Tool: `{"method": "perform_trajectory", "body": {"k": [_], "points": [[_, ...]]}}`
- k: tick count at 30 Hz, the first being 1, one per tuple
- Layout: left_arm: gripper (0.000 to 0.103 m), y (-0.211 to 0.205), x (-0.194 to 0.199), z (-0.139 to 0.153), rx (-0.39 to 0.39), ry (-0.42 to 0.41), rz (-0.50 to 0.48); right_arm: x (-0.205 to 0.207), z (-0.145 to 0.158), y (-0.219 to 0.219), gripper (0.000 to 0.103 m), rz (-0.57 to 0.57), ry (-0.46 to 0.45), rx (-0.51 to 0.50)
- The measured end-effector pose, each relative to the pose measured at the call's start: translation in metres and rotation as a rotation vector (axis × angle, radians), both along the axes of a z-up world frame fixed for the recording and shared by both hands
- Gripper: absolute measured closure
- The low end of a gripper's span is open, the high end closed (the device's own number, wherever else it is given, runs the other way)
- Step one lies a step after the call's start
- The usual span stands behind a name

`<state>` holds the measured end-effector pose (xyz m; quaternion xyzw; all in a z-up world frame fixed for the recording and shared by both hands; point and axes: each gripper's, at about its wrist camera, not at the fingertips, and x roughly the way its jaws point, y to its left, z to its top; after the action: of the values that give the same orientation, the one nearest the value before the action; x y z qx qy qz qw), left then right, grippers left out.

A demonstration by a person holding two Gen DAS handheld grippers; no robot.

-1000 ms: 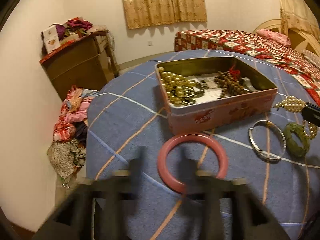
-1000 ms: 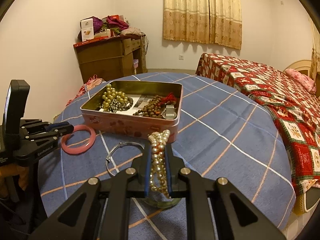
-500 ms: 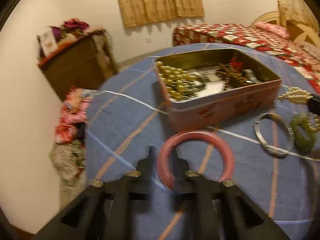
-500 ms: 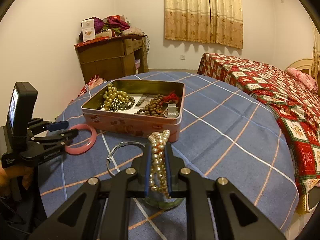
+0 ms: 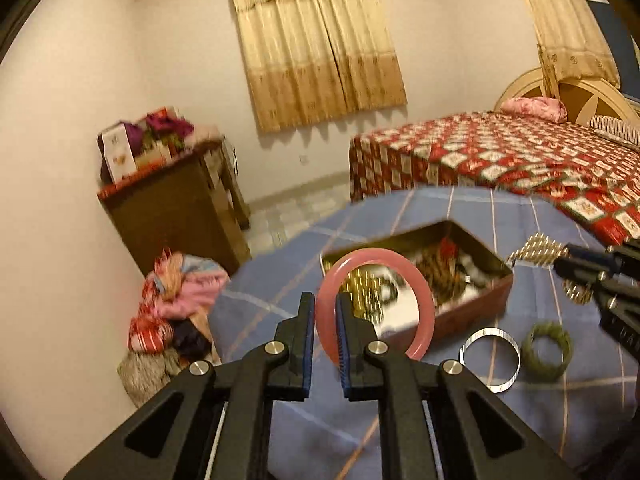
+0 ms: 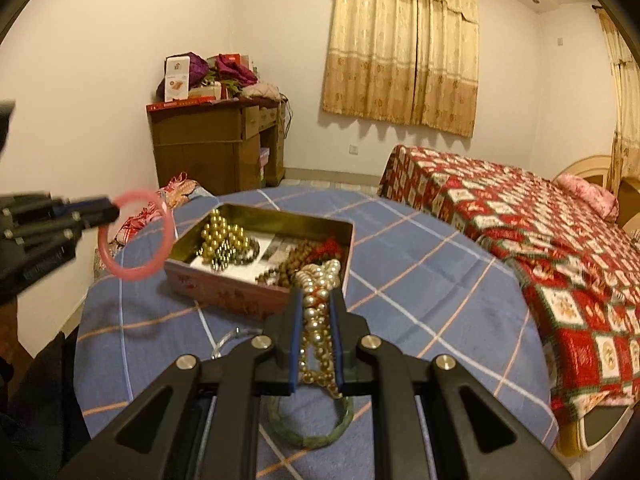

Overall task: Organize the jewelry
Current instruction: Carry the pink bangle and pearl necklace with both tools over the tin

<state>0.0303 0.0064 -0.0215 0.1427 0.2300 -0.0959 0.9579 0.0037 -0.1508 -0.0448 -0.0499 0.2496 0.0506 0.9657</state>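
Left wrist view: the left gripper has just closed its jaws on the pink bangle, held clear of the blue checked table before the open tin (beads inside). Right gripper pinches a pearl strand; silver bangle and green bangle lie on the cloth.

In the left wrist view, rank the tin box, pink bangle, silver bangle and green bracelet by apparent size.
1. tin box
2. pink bangle, held near the camera, so enlarged
3. silver bangle and green bracelet: too alike to rank
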Motion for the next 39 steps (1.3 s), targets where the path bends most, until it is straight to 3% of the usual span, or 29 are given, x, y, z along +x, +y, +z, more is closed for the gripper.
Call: {"method": "perform_trajectory", "body": {"k": [16, 39], "points": [[0.093, -0.024, 0.084, 0.000, -0.015, 0.030, 0.020, 0.068, 0.011, -0.002, 0.088, -0.023, -0.009, -0.026], [0.093, -0.041, 0.125, -0.025, 0.014, 0.077, 0.041, 0.124, -0.006, 0.011, 0.088, -0.033, 0.093, -0.079]]}}
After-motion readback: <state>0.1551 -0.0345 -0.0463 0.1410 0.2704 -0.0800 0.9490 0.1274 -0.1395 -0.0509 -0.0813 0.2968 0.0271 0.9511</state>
